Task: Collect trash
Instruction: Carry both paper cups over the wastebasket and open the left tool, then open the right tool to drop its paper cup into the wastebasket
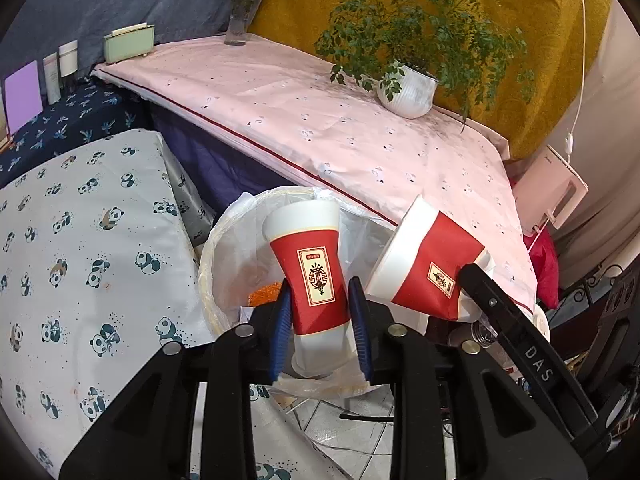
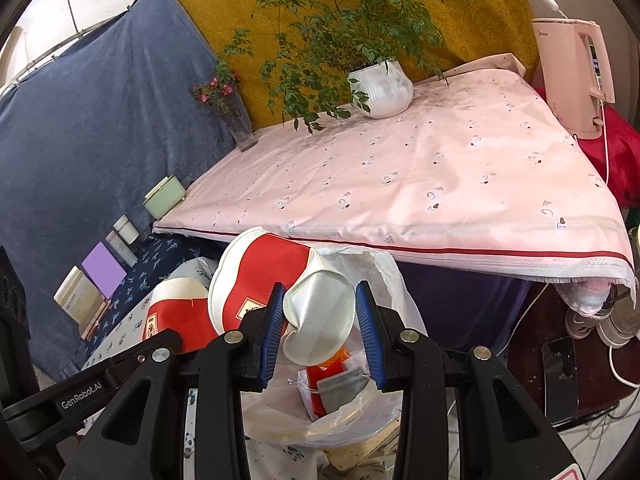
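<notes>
My left gripper is shut on a red and white paper cup, held over a trash bin lined with a clear plastic bag. My right gripper is shut on a second red and white paper cup, squeezed near its rim, also above the bag. The right-hand cup also shows in the left wrist view, and the left-hand cup shows in the right wrist view. Orange and red scraps lie inside the bag.
A table with a pink cloth stands behind the bin, bearing a potted plant, a flower vase and a green box. A panda-print cushion lies at the left. A white kettle stands at the right.
</notes>
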The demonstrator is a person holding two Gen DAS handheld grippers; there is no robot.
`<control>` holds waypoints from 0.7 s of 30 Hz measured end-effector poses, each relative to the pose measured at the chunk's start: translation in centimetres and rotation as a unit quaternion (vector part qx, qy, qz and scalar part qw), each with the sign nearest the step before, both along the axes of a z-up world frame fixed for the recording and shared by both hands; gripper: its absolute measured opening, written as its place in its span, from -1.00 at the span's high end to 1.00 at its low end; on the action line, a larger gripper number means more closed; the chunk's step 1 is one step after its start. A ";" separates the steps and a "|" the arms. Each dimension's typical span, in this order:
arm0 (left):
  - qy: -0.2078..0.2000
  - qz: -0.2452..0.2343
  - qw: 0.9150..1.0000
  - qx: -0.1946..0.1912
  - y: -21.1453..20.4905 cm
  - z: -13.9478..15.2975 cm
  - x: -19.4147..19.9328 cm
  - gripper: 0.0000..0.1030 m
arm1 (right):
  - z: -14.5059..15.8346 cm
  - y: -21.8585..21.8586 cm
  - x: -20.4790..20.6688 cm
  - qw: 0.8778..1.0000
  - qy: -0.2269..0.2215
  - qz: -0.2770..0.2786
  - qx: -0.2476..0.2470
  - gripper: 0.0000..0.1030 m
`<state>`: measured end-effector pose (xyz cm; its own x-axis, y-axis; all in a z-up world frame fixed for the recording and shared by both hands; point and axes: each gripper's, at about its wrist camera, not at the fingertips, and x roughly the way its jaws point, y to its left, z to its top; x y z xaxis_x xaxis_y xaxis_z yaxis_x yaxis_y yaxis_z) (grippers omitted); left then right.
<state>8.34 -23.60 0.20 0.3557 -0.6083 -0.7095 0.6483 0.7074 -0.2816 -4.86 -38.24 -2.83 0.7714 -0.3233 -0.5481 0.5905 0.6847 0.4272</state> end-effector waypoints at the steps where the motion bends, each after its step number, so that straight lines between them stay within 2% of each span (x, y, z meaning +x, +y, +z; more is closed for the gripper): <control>1: 0.000 0.004 1.000 -0.001 0.1 -0.1 0.2 0.15 | -0.1 0.0 0.1 1.000 0.001 0.001 0.001 0.34; 2: -0.003 0.010 1.000 0.001 0.2 -0.1 0.3 -0.01 | -0.1 0.0 0.2 1.000 0.001 0.002 0.001 0.34; 3: -0.006 0.017 1.000 0.001 0.4 -0.1 0.4 -0.03 | -0.2 0.0 0.3 1.000 0.002 0.003 0.001 0.34; 9: 0.008 0.037 0.999 0.004 1.4 -0.8 1.4 -0.04 | -0.5 0.3 1.1 1.000 0.005 0.010 0.002 0.34; 14: 0.009 0.055 0.998 0.006 2.3 -1.0 1.7 -0.18 | -0.6 0.7 1.9 1.000 0.007 0.020 0.003 0.34; 21: 0.011 0.069 0.998 0.007 3.5 -1.2 2.1 -0.21 | -0.8 1.6 3.2 0.999 0.009 0.032 0.003 0.33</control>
